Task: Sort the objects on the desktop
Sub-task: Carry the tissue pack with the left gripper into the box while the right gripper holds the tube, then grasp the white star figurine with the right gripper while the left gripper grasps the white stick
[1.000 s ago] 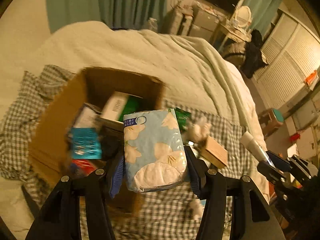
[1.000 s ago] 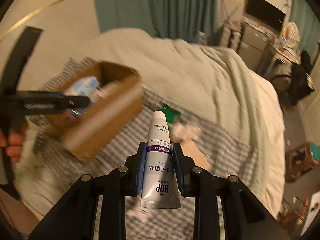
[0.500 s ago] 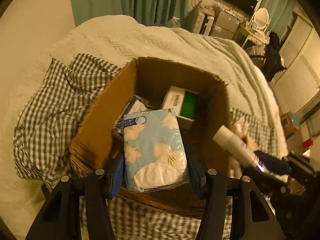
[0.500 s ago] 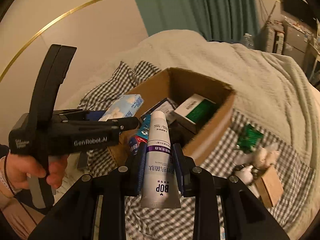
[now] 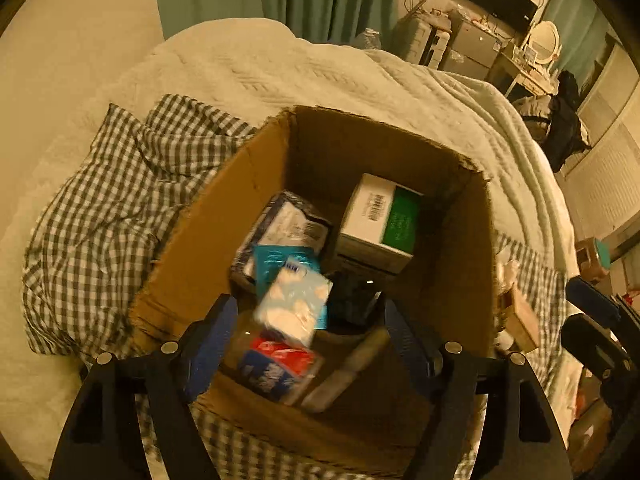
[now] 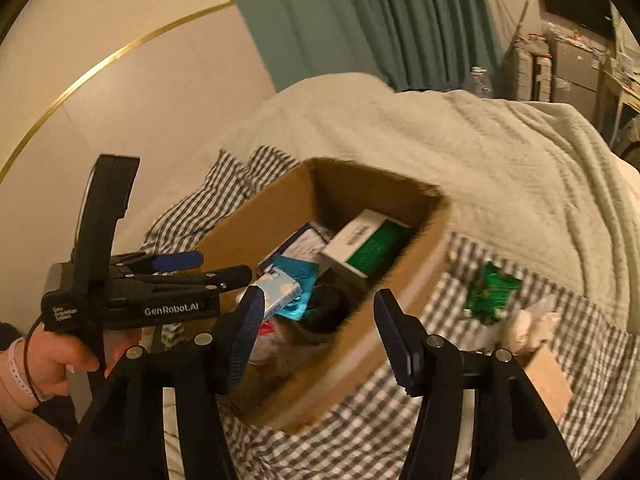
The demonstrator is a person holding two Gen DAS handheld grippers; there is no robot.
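Note:
An open cardboard box [image 5: 256, 184] [image 6: 260, 232] stands on a checked cloth on a bed. My left gripper [image 5: 308, 340] hangs over it with its jaws opening. The blue flowered tissue pack [image 5: 294, 308] [image 6: 280, 292] is loose between the fingers and blurred as it drops into the box. A grey-white tube [image 5: 348, 368], also blurred, lies slanted in the box's near corner. My right gripper [image 6: 320, 336] is over the box's near wall, jaws opening, with nothing between them. In the right wrist view a hand holds the left gripper [image 6: 220, 266] at the left.
The box also holds a white and green carton [image 5: 380, 220], a teal packet [image 5: 276, 264] and a red and blue pack [image 5: 280, 364]. On the cloth to the right lie a green packet [image 6: 492, 292], a crumpled white thing [image 6: 528, 324] and a small brown box [image 6: 548, 376].
Both grippers came over the box and opened. The tissue pack left the left gripper and the tube left the right gripper; both are now in the box.

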